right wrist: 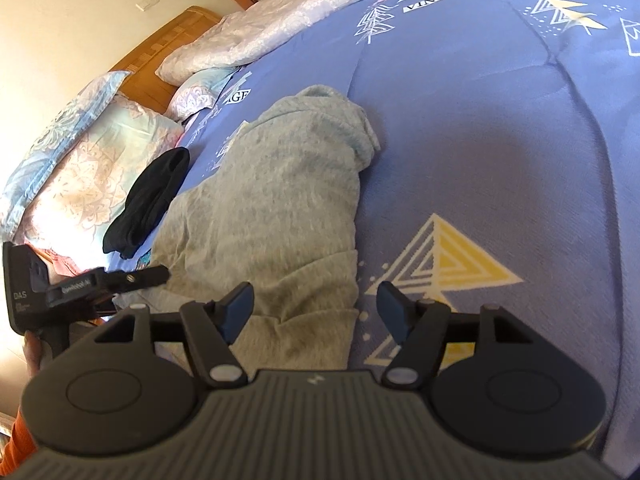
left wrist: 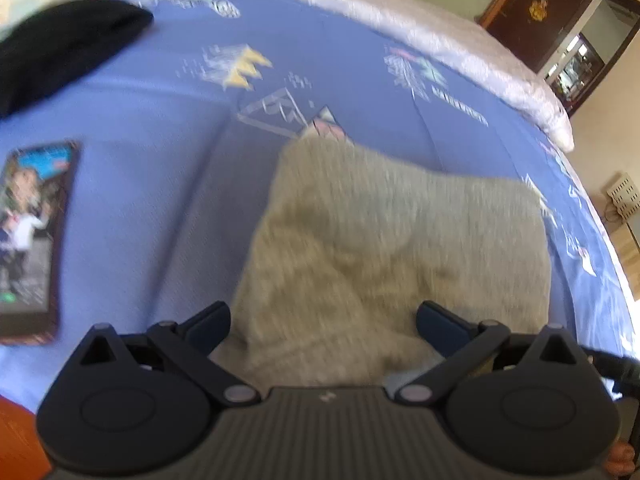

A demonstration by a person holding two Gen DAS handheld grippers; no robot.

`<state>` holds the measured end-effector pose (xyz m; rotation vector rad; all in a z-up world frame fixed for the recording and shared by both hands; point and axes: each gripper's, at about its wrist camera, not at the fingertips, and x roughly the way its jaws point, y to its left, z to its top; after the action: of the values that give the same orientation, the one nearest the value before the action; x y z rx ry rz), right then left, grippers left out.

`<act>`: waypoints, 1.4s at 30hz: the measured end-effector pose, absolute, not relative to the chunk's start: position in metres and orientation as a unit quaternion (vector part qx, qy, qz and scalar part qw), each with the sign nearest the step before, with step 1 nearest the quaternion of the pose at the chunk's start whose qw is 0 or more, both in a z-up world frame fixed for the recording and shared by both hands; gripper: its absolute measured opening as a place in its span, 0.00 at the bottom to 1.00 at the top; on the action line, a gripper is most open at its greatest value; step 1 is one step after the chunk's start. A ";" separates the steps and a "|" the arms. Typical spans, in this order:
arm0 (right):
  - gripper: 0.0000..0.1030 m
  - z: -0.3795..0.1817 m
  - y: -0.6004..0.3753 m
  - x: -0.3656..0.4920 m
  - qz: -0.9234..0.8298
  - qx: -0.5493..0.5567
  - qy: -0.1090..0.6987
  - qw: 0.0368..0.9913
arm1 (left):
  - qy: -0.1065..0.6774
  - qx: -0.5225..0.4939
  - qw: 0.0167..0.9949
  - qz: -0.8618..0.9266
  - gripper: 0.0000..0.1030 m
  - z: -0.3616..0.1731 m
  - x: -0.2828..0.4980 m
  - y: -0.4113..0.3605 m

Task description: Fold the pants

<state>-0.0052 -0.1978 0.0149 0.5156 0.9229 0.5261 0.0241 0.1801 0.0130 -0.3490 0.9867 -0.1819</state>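
Left wrist view, read from left to right: a black garment (left wrist: 60, 48) lies bunched at the far left of the blue bedsheet (left wrist: 160, 208), and nearer the camera a phone (left wrist: 34, 236) with its screen lit lies flat on the sheet, well apart from the pants. The grey pants (left wrist: 380, 248) sit in the middle of the picture, folded into a thick pile on the sheet, with a pale quilt (left wrist: 420, 36) running along the far edge of the bed behind them. The left gripper (left wrist: 323, 326) hangs over the near end of the pants with its jaws spread wide, and the cloth passes below the gap without either pad pressing on it. This view is blurred. Right wrist view, read the same way: pillows (right wrist: 80, 168) lie at the far left, then the black garment (right wrist: 148, 204), and the left gripper (right wrist: 108, 278) shows from the side just beside the pants' near left edge. The pants (right wrist: 272, 208) stretch away from the camera across the bedsheet (right wrist: 480, 160). The right gripper (right wrist: 314, 312) stands open over their near right edge, holding nothing.
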 end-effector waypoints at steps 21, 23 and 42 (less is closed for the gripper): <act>0.23 0.024 -0.152 0.025 0.294 0.190 0.435 0.830 | 0.437 -0.113 0.886 -0.102 0.35 0.027 0.011 0.122; 0.20 0.044 -0.154 0.017 0.291 0.158 0.393 0.858 | 0.416 -0.102 0.897 -0.114 0.29 0.041 0.013 0.106; 0.50 0.020 -0.296 -0.038 0.123 0.227 0.390 0.884 | 0.438 -0.090 0.871 -0.204 0.85 0.032 0.032 0.010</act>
<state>-0.0382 -0.2963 0.0198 0.4718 0.8114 0.2569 0.0321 0.0095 0.0319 -0.1886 0.9167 -0.4257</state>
